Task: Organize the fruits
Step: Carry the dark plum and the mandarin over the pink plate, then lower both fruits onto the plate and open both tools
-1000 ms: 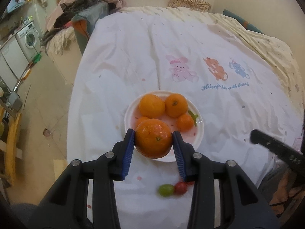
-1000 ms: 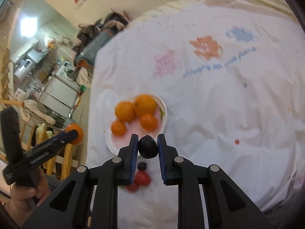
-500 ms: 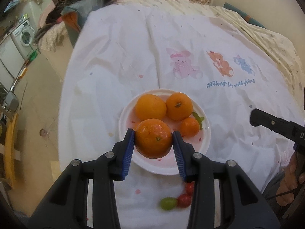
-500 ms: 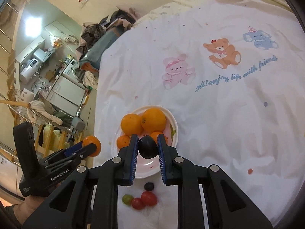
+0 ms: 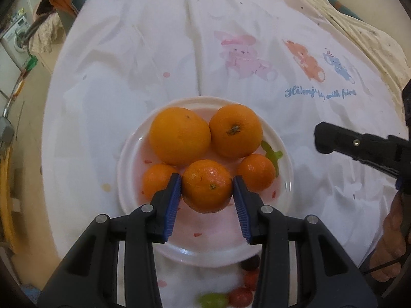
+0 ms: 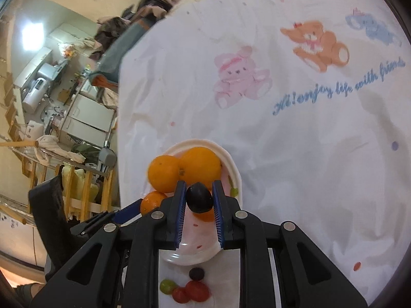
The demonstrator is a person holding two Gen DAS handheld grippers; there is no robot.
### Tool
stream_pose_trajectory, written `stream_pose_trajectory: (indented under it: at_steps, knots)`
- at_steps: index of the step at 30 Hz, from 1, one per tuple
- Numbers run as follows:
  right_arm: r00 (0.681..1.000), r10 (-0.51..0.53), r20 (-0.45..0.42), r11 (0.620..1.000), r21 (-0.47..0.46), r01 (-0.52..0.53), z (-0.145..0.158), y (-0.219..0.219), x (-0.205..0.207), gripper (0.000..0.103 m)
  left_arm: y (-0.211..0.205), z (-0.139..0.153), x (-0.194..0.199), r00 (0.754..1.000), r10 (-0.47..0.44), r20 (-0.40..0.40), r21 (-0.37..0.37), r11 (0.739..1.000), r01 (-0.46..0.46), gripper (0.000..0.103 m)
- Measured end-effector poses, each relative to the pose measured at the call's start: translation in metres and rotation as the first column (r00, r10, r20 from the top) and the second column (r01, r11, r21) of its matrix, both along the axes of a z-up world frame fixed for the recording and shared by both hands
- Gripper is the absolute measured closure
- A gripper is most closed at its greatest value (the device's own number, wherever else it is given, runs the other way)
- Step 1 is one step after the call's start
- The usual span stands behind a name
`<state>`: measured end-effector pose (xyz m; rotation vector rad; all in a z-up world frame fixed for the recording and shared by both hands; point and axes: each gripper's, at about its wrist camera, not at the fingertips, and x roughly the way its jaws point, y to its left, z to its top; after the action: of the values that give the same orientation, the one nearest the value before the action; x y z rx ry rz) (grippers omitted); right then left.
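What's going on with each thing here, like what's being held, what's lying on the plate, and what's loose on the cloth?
Left gripper: shut on orange.
Orange: held over the plate.
Right gripper: shut on dark grape.
Dark grape: held above the plate.
Plate: on the cloth, four oranges on it.
Small fruits: loose on the cloth, beside the plate.

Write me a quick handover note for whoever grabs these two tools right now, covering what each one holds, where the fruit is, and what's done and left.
Left tool: shut on a mandarin, poised over the front of the pink plate.
Right tool: shut on a dark grape, also above the plate.
Done: two big oranges and two small mandarins already sit on the plate.
Left: release both held fruits onto the plate, then probably collect the loose ones on the cloth in front of it: green grape, red cherry tomatoes, another dark grape.
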<state>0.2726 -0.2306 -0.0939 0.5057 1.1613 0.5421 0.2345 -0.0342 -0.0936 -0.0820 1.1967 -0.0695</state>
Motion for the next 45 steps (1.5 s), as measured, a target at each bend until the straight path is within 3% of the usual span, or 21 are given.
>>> stream_pose_trajectory:
  at_steps: [4,20,22,23,24,26,28,45]
  knots:
    - [0.998,-0.010,-0.057,1.000,0.021,0.011,-0.017,0.003,0.010,0.081,0.002,-0.010,0.006,1.000,0.006,-0.013,-0.034,0.999,-0.007,0.066]
    - [0.996,0.020,-0.086,1.000,0.005,-0.020,-0.035,0.021,0.023,0.078,0.003,-0.017,0.014,0.998,0.022,-0.054,-0.068,0.997,-0.026,0.065]
    - [0.995,0.024,-0.094,1.000,0.012,-0.023,-0.036,0.022,0.023,0.070,0.003,-0.018,0.013,0.998,0.019,-0.062,-0.066,0.998,-0.023,0.064]
    - [0.996,0.020,-0.086,1.000,-0.003,-0.020,-0.034,0.022,0.023,0.056,0.004,-0.018,0.013,0.997,0.019,-0.071,-0.084,0.996,-0.025,0.063]
    - [0.998,0.013,-0.068,1.000,-0.015,-0.014,-0.032,0.021,0.022,0.043,0.005,-0.019,0.013,0.997,0.021,-0.079,-0.104,0.994,-0.029,0.059]
    - [0.999,-0.007,-0.047,1.000,-0.011,0.006,-0.027,0.017,0.021,0.041,0.009,-0.017,0.012,0.997,0.029,-0.072,-0.149,0.988,-0.039,0.034]
    - [0.999,-0.022,-0.045,1.000,-0.003,0.022,-0.025,0.012,0.021,0.041,0.008,-0.009,0.010,0.999,0.035,-0.038,-0.131,0.991,-0.040,0.022]
    - [0.997,-0.074,-0.016,0.997,-0.013,0.074,-0.001,-0.011,-0.006,0.041,0.028,0.033,-0.018,0.994,0.083,0.072,-0.096,0.992,-0.076,0.021]
